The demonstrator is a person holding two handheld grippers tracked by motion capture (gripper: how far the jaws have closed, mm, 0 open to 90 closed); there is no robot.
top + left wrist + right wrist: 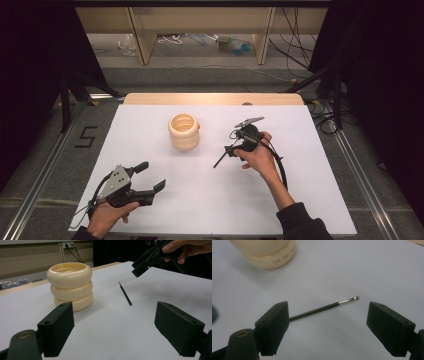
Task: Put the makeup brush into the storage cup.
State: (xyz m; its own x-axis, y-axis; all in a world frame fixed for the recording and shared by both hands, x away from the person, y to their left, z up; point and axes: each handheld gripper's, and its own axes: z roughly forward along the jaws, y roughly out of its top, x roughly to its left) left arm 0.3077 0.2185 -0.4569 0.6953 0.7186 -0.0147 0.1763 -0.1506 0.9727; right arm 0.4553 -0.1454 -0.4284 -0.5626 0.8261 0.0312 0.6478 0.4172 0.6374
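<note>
Your right hand-held gripper (325,327) hovers, jaws apart, over the brush (322,308) on the tabletop (300,150); next, lower squarely and close on its handle.

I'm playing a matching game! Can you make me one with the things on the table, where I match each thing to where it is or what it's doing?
Things:
1. cream ringed holder
2. thin black brush
3. left gripper
4. right gripper

Places or states:
A. lying flat on the white table
B. open, just above the brush
C. standing upright near the table's middle
D. open, at the near left corner, nothing between its jaws

Pairs: 1-C, 2-A, 3-D, 4-B
</note>
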